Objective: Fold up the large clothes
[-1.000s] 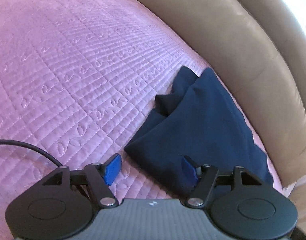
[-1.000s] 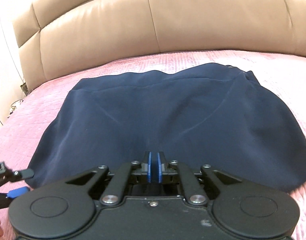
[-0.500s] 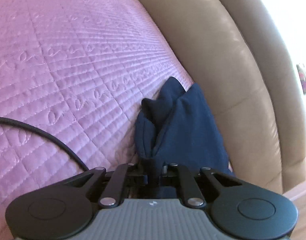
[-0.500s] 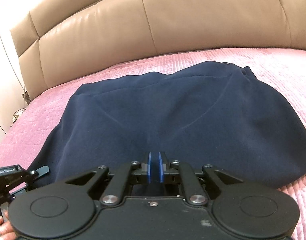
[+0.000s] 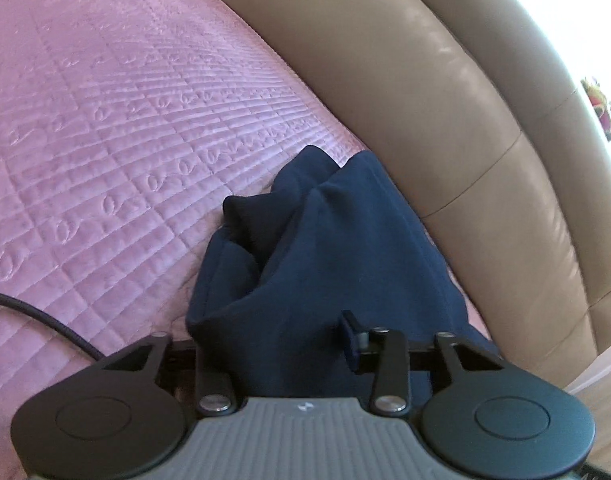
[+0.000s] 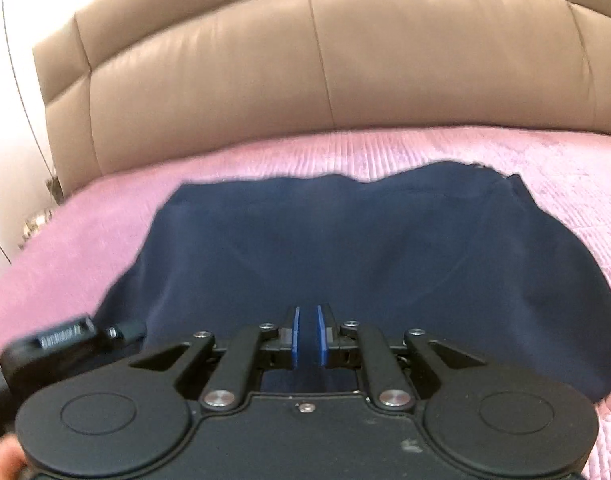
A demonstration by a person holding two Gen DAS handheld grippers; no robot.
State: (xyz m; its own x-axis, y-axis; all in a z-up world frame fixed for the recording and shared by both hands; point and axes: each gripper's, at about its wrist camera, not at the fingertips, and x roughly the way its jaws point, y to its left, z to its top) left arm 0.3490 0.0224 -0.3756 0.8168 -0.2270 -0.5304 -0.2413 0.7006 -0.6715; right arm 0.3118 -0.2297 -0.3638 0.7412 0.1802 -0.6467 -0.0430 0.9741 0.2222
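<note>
A navy garment [image 6: 345, 248] lies spread on the pink quilted bedspread [image 6: 565, 184], reaching toward the headboard. My right gripper [image 6: 307, 320] is shut on its near edge, with dark cloth showing in the narrow gap between the blue pads [image 6: 295, 332]. In the left wrist view one end of the navy garment [image 5: 325, 240] is bunched into upright folds beside the headboard. My left gripper [image 5: 269, 332] has that bunch between its jaws, which are opening. The cloth fills the gap, touches the right finger [image 5: 351, 336] and hides the left finger. The left gripper's body [image 6: 65, 340] shows blurred at lower left.
A tan leather headboard [image 6: 305, 60] runs along the far side of the bed and rises close on the right in the left wrist view [image 5: 445, 120]. A black cable [image 5: 45, 320] crosses the bedspread at lower left. Part of a hand [image 6: 1, 456] shows at the corner.
The left gripper closed on the garment's end, moved in toward the headboard, and the cloth now stands bunched higher between wider jaws. The right gripper kept its grip; the view shifted slightly.
</note>
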